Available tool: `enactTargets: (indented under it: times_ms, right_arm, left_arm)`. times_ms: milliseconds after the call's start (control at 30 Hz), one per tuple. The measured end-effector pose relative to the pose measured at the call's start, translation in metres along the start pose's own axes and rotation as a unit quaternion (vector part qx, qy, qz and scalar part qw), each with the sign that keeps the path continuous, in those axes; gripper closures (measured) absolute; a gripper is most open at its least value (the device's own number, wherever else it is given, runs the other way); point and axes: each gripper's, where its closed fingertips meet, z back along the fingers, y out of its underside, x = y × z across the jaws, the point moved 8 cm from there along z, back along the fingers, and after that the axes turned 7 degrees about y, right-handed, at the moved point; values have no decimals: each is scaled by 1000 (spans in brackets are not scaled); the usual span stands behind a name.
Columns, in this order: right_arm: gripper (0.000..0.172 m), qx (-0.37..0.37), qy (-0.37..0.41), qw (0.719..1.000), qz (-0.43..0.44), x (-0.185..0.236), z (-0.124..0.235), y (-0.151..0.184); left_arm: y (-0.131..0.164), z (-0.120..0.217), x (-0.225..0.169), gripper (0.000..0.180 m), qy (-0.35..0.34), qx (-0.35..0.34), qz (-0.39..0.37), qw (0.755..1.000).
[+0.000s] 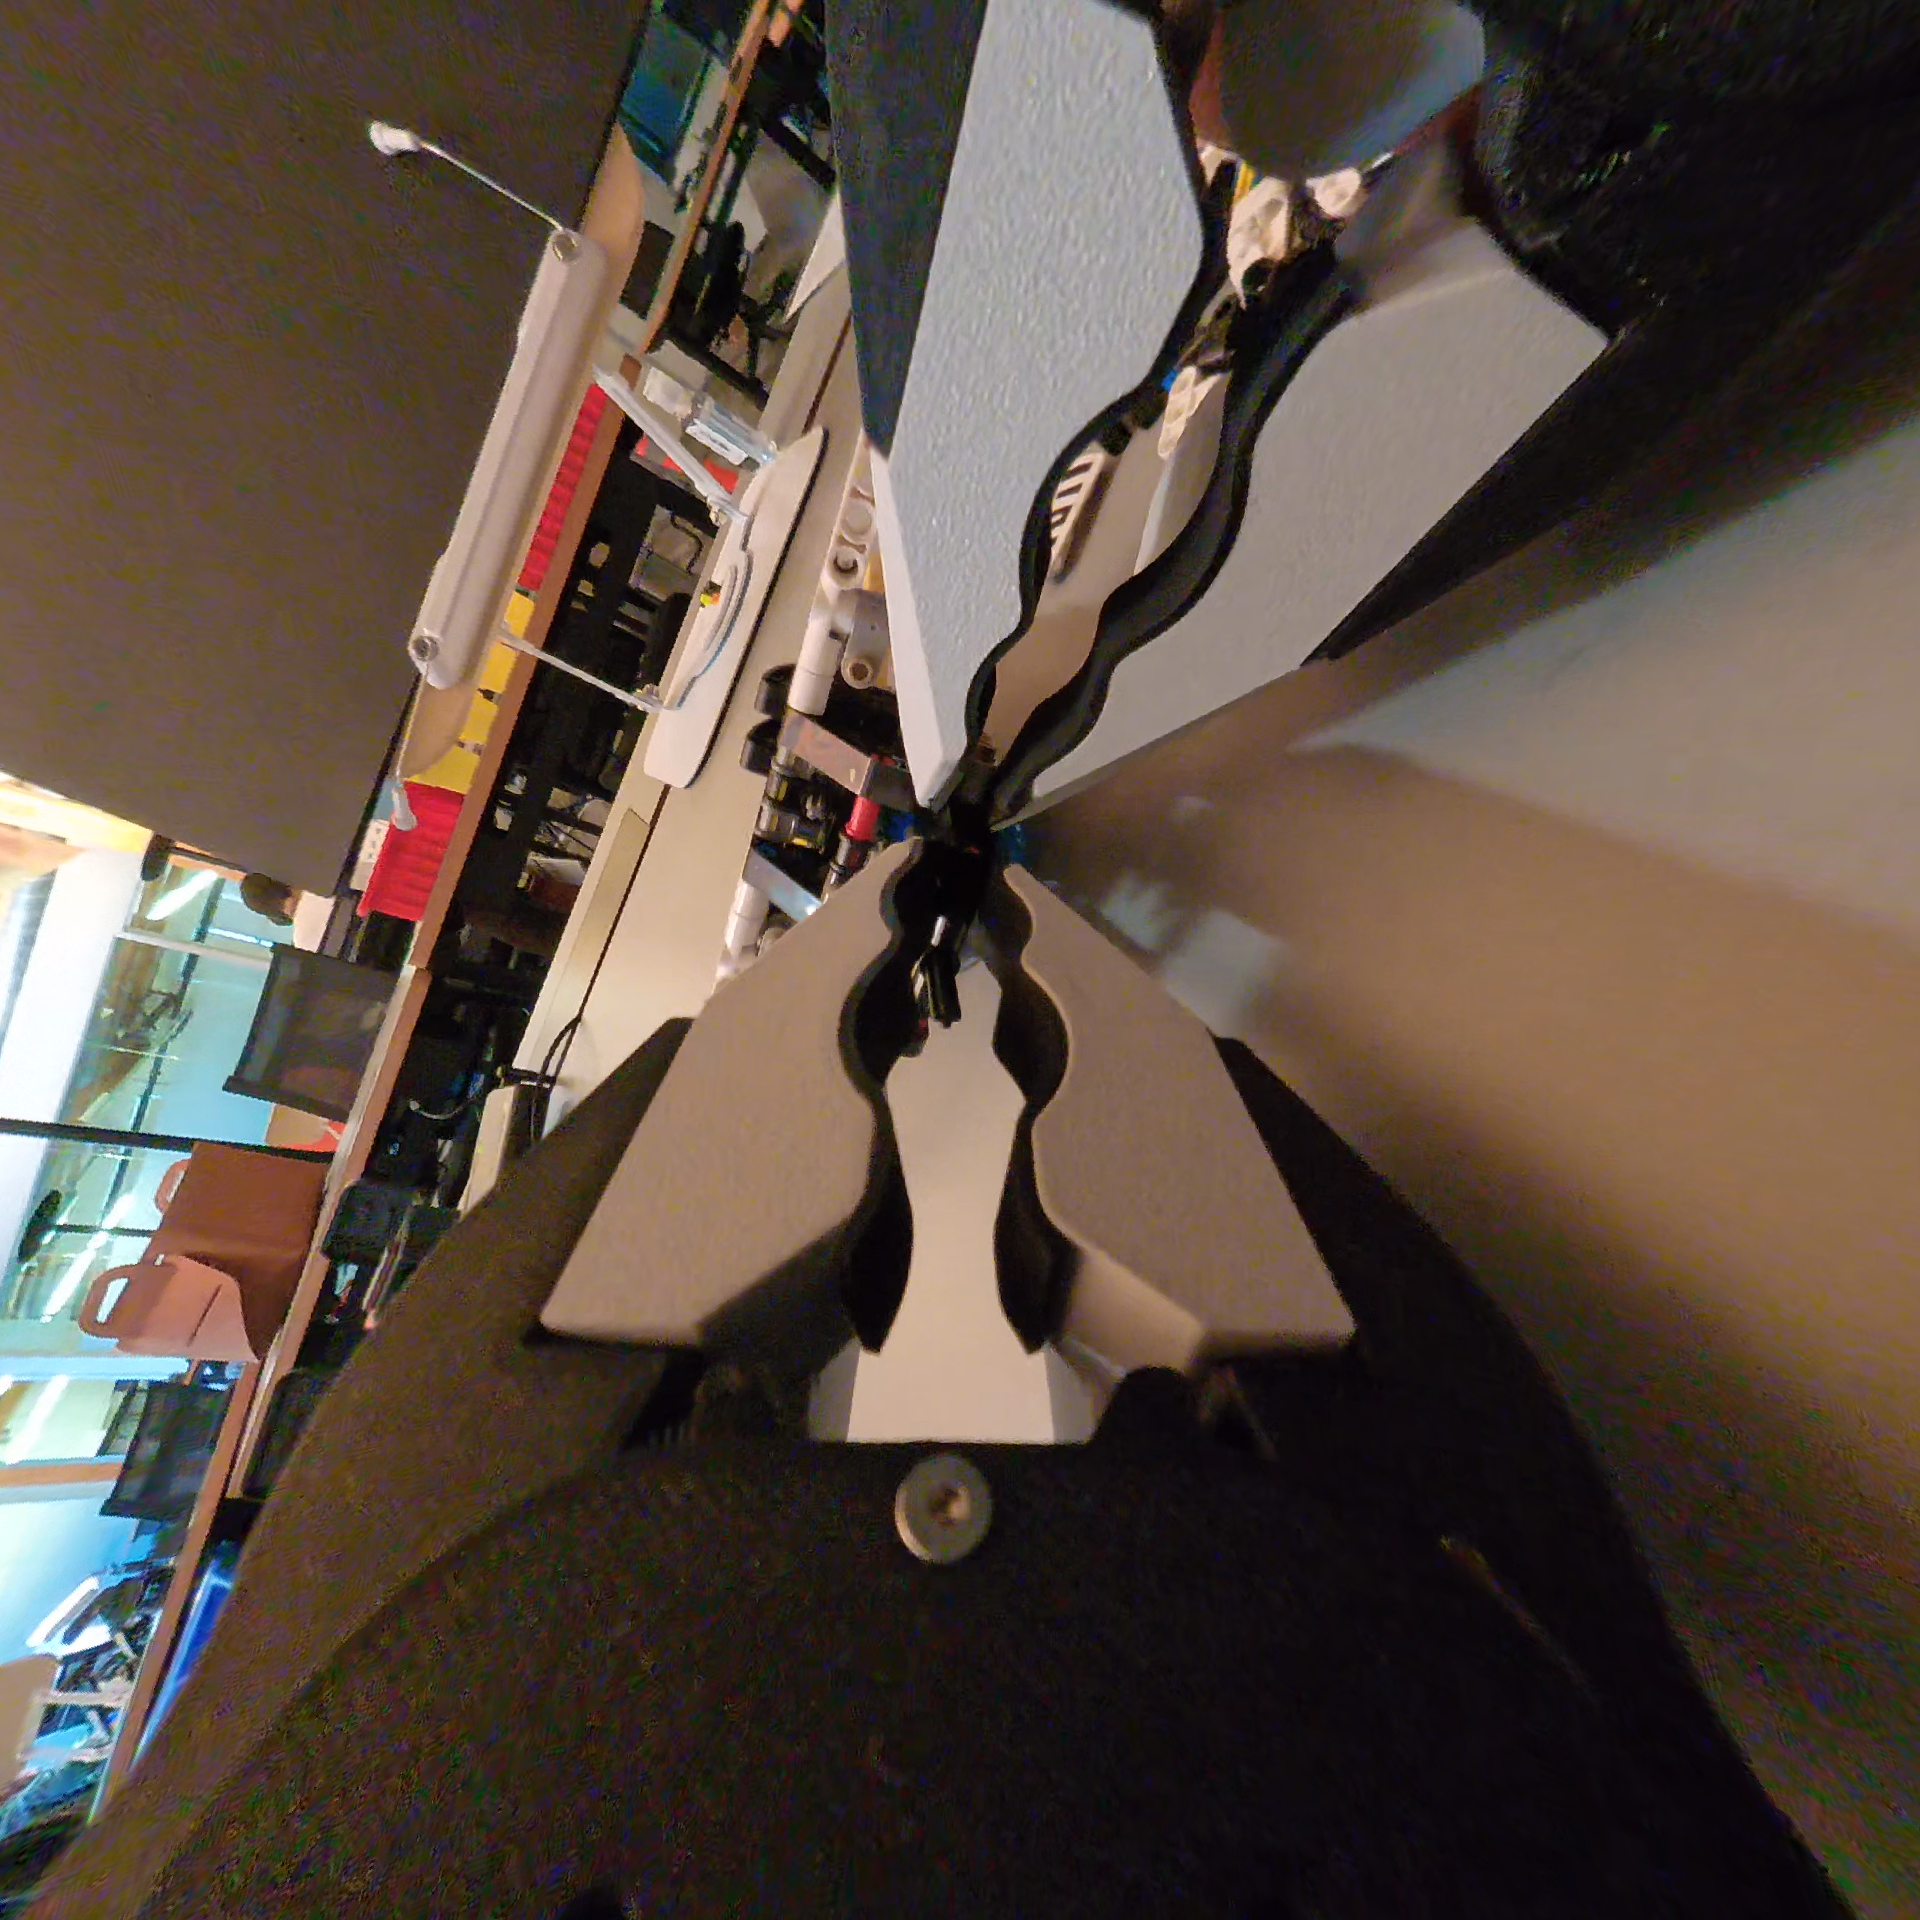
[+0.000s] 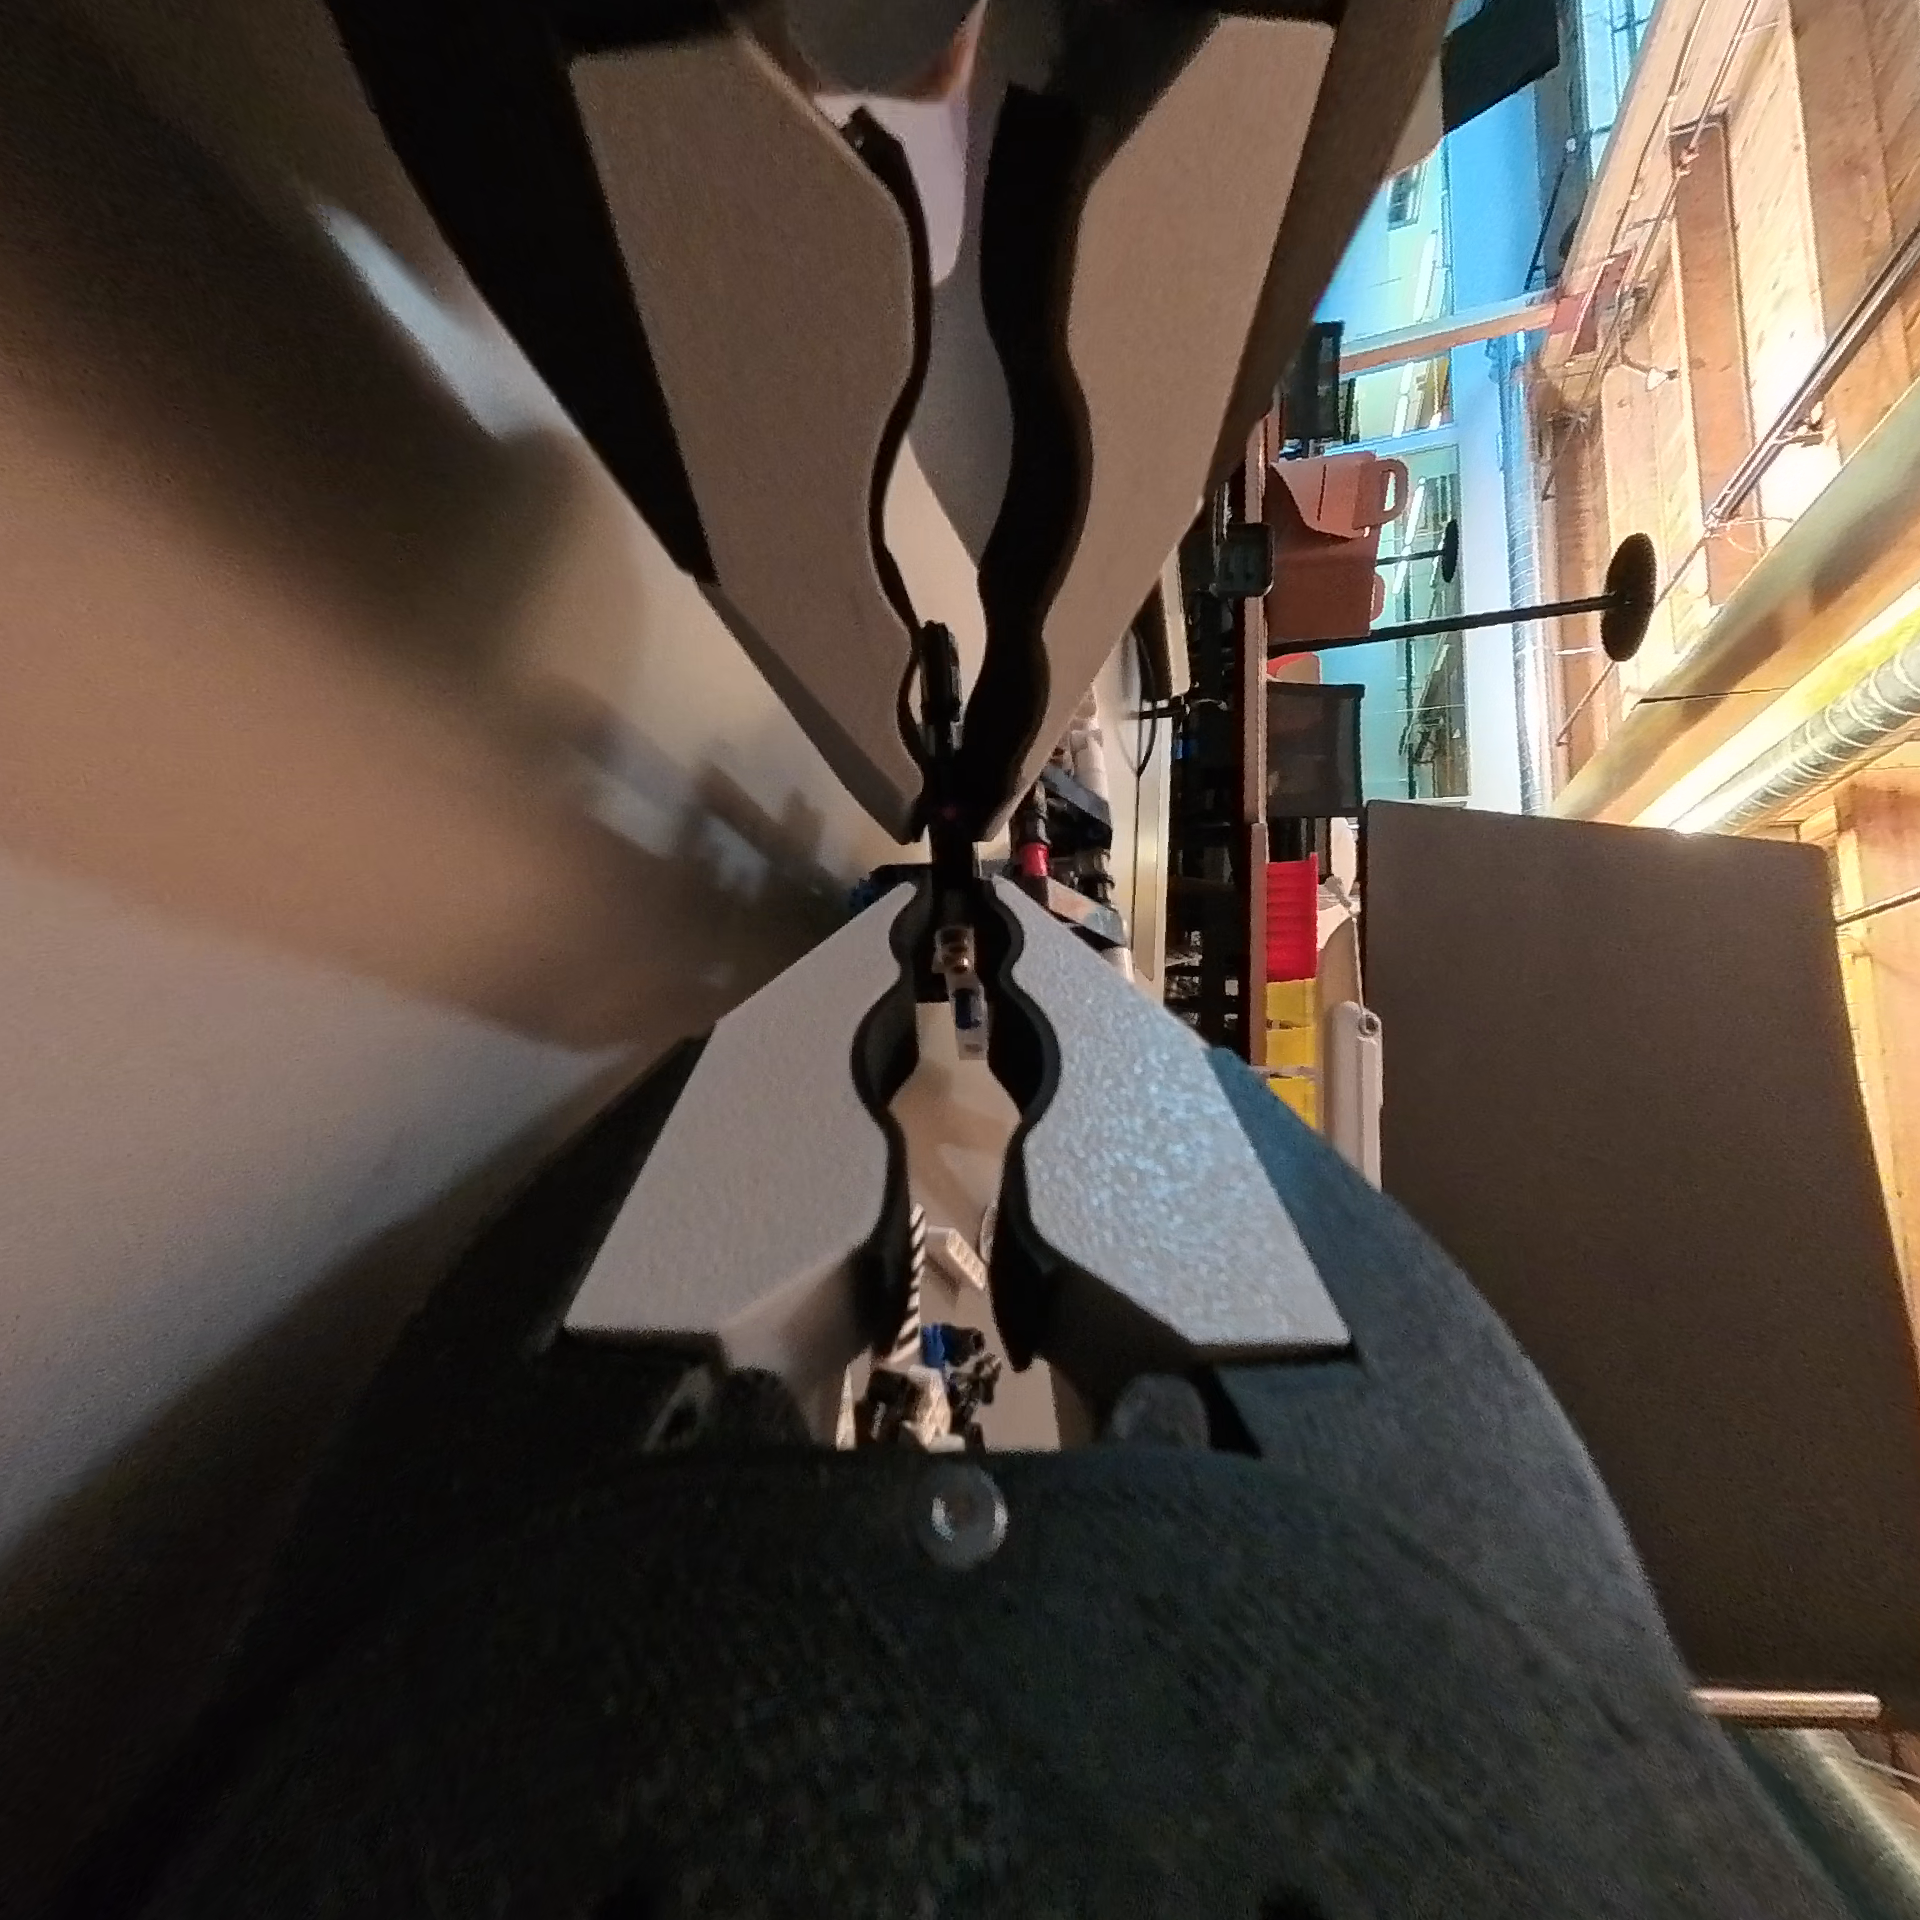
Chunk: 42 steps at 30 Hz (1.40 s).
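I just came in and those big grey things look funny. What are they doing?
A person is working two pairs of tongs, held tip to tip. The left tongs and the right tongs both pinch one small black piece, with a little silver and blue bit at its other end. They hold it up off a pale table, near a pile of building-toy parts. One side of both views is blurred.

Both my wrist feeds are tilted and bent by the wide-angle lens, with warm, fairly dim indoor light. Cool blue daylight glows at the windows (image 1: pixel 62 1091). The pale surface (image 2: pixel 260 623) smears into heavy motion blur, and the near housings sit dark and soft.
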Motion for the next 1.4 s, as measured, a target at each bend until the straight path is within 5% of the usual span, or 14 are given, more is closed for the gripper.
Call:
enactTargets:
  times_ms: [633,1000,1167,1400]
  right_arm:
    - [166,-22,-6,999,-46,-3,10,5]
    - [166,-45,31,998,12,0,-19,-32]
    - [150,-44,3,999,6,5,-30,-34]
    - [153,-65,-10,998,-6,8,-28,-38]
  left_arm:
    - [-2,2,0,167,2,-17,28,999]
    - [18,31,5,171,-67,48,3,997]
    - [30,40,3,171,-68,37,-9,997]
    - [34,43,2,168,-65,18,-2,998]
